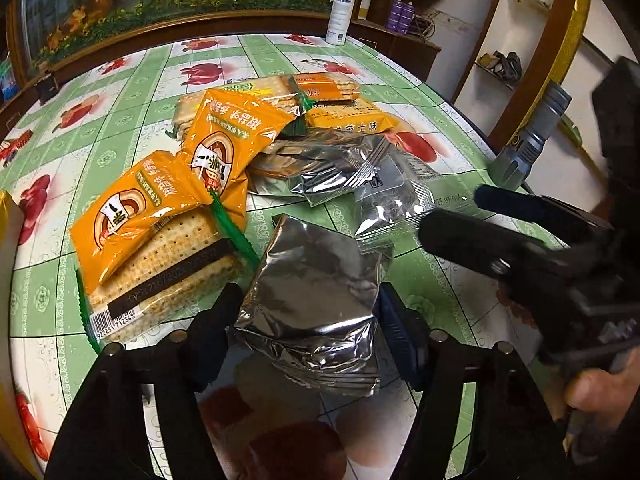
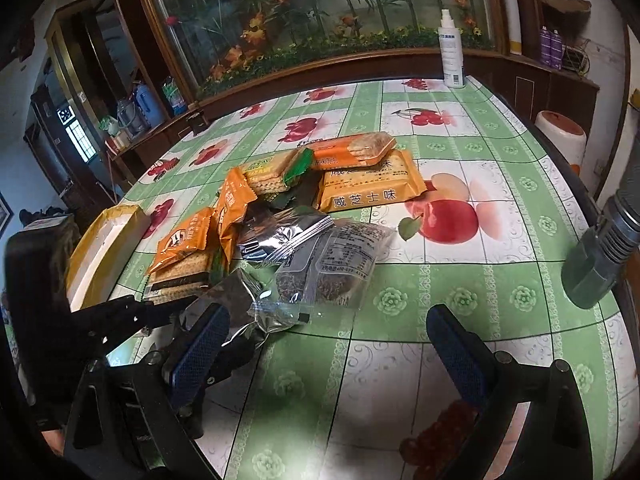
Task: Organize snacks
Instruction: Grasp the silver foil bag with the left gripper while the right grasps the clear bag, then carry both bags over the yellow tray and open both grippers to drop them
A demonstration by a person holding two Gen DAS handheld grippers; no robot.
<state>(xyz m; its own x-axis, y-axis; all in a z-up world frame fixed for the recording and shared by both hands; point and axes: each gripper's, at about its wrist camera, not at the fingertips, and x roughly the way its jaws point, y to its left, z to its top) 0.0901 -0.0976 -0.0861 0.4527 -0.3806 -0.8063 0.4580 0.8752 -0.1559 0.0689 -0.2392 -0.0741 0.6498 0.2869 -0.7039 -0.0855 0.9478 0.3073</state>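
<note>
A silver foil packet (image 1: 316,292) sits between the fingers of my left gripper (image 1: 308,308), whose pads press on both its sides just above the green checked tablecloth (image 1: 440,276). Behind it lies a pile of snacks: orange cracker packs (image 1: 160,216), another silver packet (image 1: 332,168) and a clear packet of dark bits (image 1: 392,196). My right gripper (image 2: 328,352) stands open over bare cloth in front of the pile, with nothing between its fingers. It enters the left wrist view from the right (image 1: 452,212). In the right wrist view the held foil packet (image 2: 240,300) lies at the lower left.
A yellow-edged white box (image 2: 104,248) stands left of the pile. A grey flashlight (image 2: 600,256) lies at the table's right edge. A white spray bottle (image 2: 452,52) stands at the far edge before a flower-painted panel. More orange packs (image 2: 372,188) lie at the pile's back.
</note>
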